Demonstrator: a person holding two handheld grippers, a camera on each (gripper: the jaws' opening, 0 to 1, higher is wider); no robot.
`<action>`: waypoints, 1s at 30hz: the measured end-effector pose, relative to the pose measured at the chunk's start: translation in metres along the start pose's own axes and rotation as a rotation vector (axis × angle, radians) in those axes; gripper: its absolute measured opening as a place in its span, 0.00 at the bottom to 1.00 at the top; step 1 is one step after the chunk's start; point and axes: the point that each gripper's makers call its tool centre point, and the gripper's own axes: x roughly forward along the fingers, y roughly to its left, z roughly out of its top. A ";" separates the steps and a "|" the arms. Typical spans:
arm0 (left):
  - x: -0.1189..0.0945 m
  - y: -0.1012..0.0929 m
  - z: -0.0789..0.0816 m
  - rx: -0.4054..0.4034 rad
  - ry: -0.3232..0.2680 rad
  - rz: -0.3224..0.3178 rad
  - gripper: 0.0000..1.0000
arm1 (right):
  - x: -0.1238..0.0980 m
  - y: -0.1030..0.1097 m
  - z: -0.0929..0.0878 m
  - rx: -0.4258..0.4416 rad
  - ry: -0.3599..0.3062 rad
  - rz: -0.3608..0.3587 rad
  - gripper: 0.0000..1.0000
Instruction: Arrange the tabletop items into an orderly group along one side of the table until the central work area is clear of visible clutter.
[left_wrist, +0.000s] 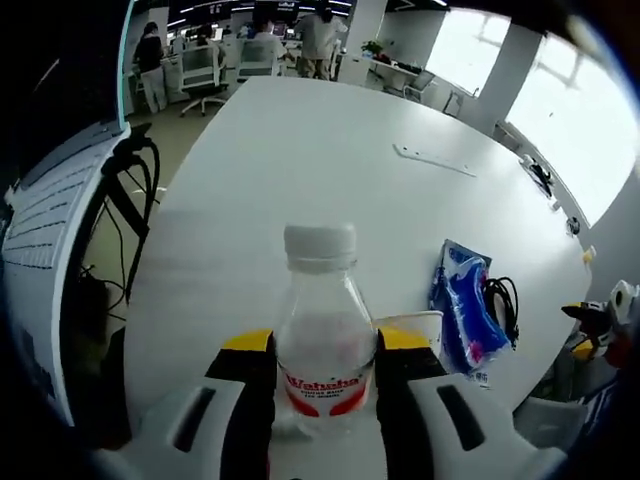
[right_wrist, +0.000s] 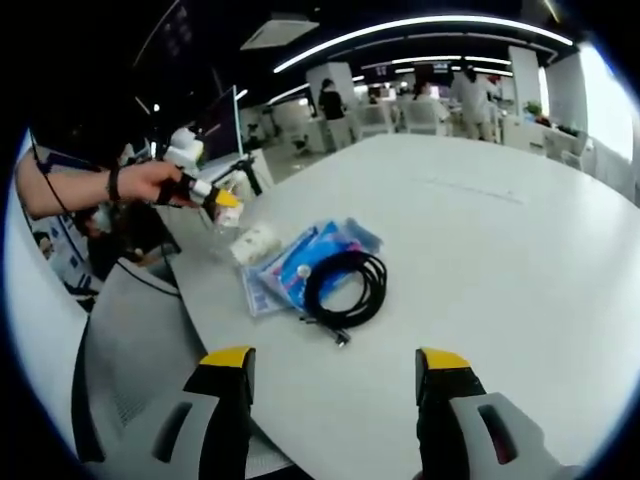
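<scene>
Left gripper view has the left claw (left_wrist: 325, 375) at the bottom centre of the frame, its yellow-tipped jaws pressed against either side of a clear plastic water bottle (left_wrist: 322, 340), low on the body at the red label. The bottle stands upright with its white cap (left_wrist: 320, 243) on. It looks nearly empty, so I judge it light, thin-walled and easy to dent or squirt out of a hard pinch; the labelled waist, where the jaws sit now, seems the sensible place to hold, since the cap end is narrow and slick. Just right of the bottle, partly behind the right jaw, is a small white paper cup (left_wrist: 418, 325), light and crushable. Further right lies a blue plastic packet (left_wrist: 462, 310), soft and floppy, with a coiled black cable (left_wrist: 503, 298) at its far edge. All sit near the lower right edge of the white bench (left_wrist: 300, 160), whose upper middle is bare apart from a thin pale strip (left_wrist: 432, 160).

In the right gripper view the right claw (right_wrist: 335, 375) is at the bottom of the frame, jaws spread wide with nothing between them. Beyond it, left of centre, lie the cable (right_wrist: 345, 285) resting on the packet (right_wrist: 290, 265); the limp cable is likely best taken across the bundled loops. At upper left a person's hand (right_wrist: 150, 183) holds the left claw.
</scene>
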 end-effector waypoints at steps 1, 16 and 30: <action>-0.001 0.000 -0.001 0.003 -0.002 0.002 0.37 | 0.001 0.000 -0.001 0.000 0.001 0.002 0.66; -0.021 -0.001 -0.015 -0.002 -0.045 0.026 0.37 | 0.001 -0.003 0.000 -0.010 0.006 0.007 0.65; -0.036 -0.004 -0.032 0.033 -0.098 0.047 0.37 | 0.002 -0.004 -0.002 -0.007 0.012 0.013 0.65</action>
